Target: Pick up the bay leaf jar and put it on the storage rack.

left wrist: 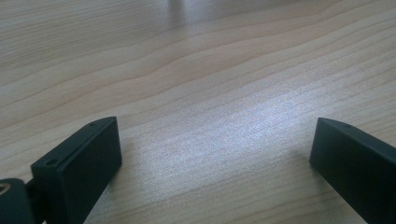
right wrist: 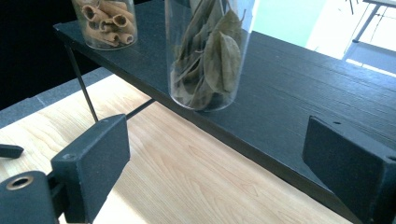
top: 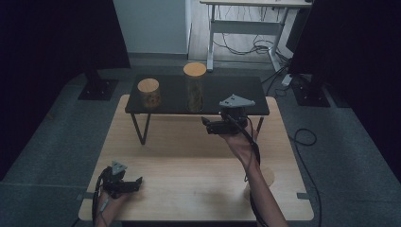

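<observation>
So the left gripper [top: 126, 183] sits low near the front left corner of the light wooden table [top: 189, 161], jaws spread wide with nothing but bare wood grain between them in the left gripper view. That tabletop [left wrist: 196, 93] is pale, with wavy grain and a soft sheen of light right ahead of the jaws

Moving right, there's a little black shelf [top: 227, 92] on thin metal legs standing across the far half of the table. On its left part is a short jar with a wooden lid [top: 149, 92], full of what look like rolled bark sticks, up and to the left of the right gripper. Next over is the tall glass jar of dried leaves [top: 195, 87], also wooden-lidded, standing upright near the shelf's front edge

The right gripper [top: 212, 126] is held up off the table just in front of the shelf, jaws apart and holding nothing. In the right gripper view the leaf jar [right wrist: 208, 51] stands straight ahead between the jaw lines but well beyond the tips, not touched

Room-wise: grey carpet floor, dark curtains on both sides, a white desk frame [top: 246, 28] with loose cables at the back
</observation>
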